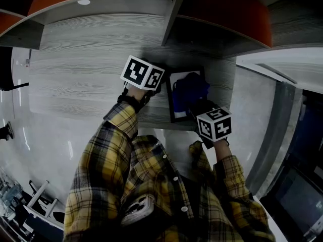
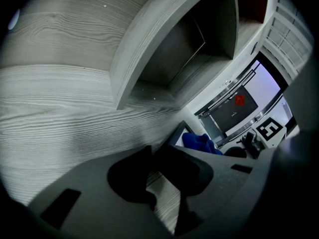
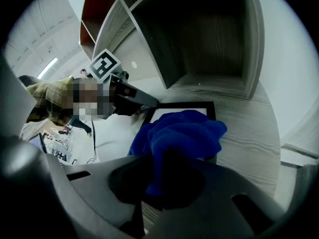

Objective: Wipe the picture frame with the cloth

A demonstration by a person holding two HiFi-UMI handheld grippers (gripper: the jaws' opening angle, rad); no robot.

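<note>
Nearest, the right tool is clenched on a bunched blue fabric cloth, which rests on the white panel of a black-edged rectangular picture frame. The frame lies flat on the grey wood-grain surface, directly ahead of that tool, with its long axis running away from the person. Farther left, the left tool is released, jaws apart over bare wood, just beside the frame's corner. Judgement: wiping strokes should follow that axis.
</note>
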